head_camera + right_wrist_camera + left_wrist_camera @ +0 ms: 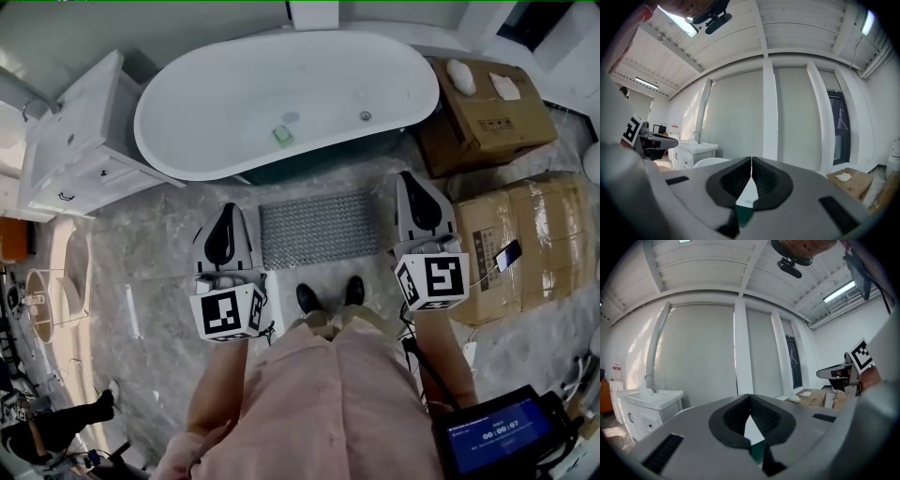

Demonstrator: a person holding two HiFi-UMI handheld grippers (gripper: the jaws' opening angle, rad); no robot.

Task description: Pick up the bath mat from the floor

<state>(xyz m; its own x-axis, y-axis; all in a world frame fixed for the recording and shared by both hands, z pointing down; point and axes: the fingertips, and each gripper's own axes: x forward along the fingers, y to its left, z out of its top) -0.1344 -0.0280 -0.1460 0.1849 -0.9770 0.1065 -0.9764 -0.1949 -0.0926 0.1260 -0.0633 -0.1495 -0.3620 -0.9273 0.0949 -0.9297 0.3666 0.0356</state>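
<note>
A grey textured bath mat (319, 228) lies flat on the marble floor in front of the white bathtub (286, 98), just beyond the person's black shoes (330, 293). My left gripper (225, 212) is held level to the left of the mat and my right gripper (417, 178) to its right, both well above the floor. In the left gripper view the jaws (750, 396) meet at their tips with nothing between them. The right gripper view shows the same, jaws (751, 159) shut and empty. Both gripper views look across the room at the white wall, not at the mat.
A white vanity with a sink (80, 141) stands at the left of the tub. Cardboard boxes (487, 117) are stacked at the right, one more (520, 239) nearer. A tablet (497, 436) sits at the lower right. Clutter lies along the left edge.
</note>
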